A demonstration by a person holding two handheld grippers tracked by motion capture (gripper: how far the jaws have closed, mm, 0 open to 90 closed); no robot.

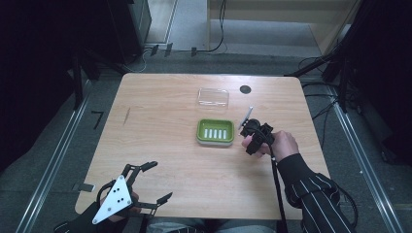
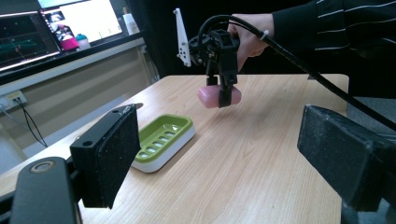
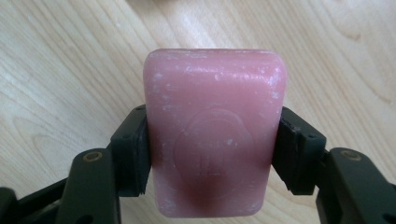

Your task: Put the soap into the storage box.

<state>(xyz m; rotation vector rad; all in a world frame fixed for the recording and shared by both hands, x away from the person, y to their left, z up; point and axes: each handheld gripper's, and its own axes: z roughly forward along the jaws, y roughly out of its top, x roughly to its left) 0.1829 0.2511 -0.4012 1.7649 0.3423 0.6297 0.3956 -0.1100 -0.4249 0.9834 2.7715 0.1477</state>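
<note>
Right gripper (image 2: 219,91) clamping pink soap (image 3: 212,135) across its long sides, carrying it above table (image 1: 170,160), just right of green dish (image 1: 215,131). Advice: keeping bar level, centring over slotted tray, lowering before releasing. Soap waxy, rounded, stamped; likely slippery. Left gripper (image 1: 150,182) idling near left, jaws apart. Clear lid (image 1: 213,97) lying farther back.

Overhead and low left views share the table (image 1: 170,155); right view close.
</note>
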